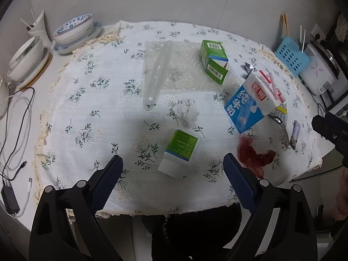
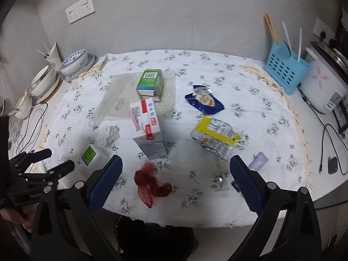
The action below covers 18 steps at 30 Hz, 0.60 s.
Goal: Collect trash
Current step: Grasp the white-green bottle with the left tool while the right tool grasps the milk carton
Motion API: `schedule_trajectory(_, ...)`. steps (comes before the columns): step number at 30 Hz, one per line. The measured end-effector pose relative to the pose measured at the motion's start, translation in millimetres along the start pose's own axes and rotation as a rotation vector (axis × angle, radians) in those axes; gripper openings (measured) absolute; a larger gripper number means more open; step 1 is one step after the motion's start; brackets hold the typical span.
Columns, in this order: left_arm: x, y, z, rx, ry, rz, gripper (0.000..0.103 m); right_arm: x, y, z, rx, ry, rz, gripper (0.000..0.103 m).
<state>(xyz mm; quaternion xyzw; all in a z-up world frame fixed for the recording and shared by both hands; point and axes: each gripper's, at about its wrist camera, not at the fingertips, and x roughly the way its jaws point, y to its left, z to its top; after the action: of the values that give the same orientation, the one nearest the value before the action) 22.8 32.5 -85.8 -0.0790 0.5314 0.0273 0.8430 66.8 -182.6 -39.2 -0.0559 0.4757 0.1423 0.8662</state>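
Note:
Trash lies on a floral tablecloth (image 1: 87, 113). My left gripper (image 1: 173, 165) is open and empty, just short of a small white box with a green label (image 1: 180, 150). A crumpled tissue (image 1: 186, 112), a blue and white milk carton (image 1: 254, 102), a green carton (image 1: 214, 61), a clear tube (image 1: 157, 71) and a red net bag (image 1: 254, 155) lie beyond. My right gripper (image 2: 176, 165) is open and empty above the red net bag (image 2: 150, 184). A yellow wrapper (image 2: 215, 137), a blue wrapper (image 2: 204, 102) and a purple sachet (image 2: 258, 161) lie ahead of it.
Stacked bowls (image 1: 74, 30) and a paper cup (image 1: 40, 28) stand back left. Cables (image 1: 15, 117) lie at the left. A blue utensil basket (image 2: 285, 71) and a rice cooker (image 2: 324, 82) stand at the right. A dark bin (image 2: 152, 239) sits below the table's front edge.

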Motion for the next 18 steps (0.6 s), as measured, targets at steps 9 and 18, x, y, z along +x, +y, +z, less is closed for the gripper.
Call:
schedule_trajectory(9,49.3,3.2,-0.7,0.036,0.072,-0.012,0.084,44.7,17.6,12.4,0.001,0.029,-0.017,0.089)
schedule_trajectory(18,75.4,-4.8,1.8,0.072,0.109,-0.037,0.074,69.1,13.7,14.4,0.041,0.041,-0.004,0.081)
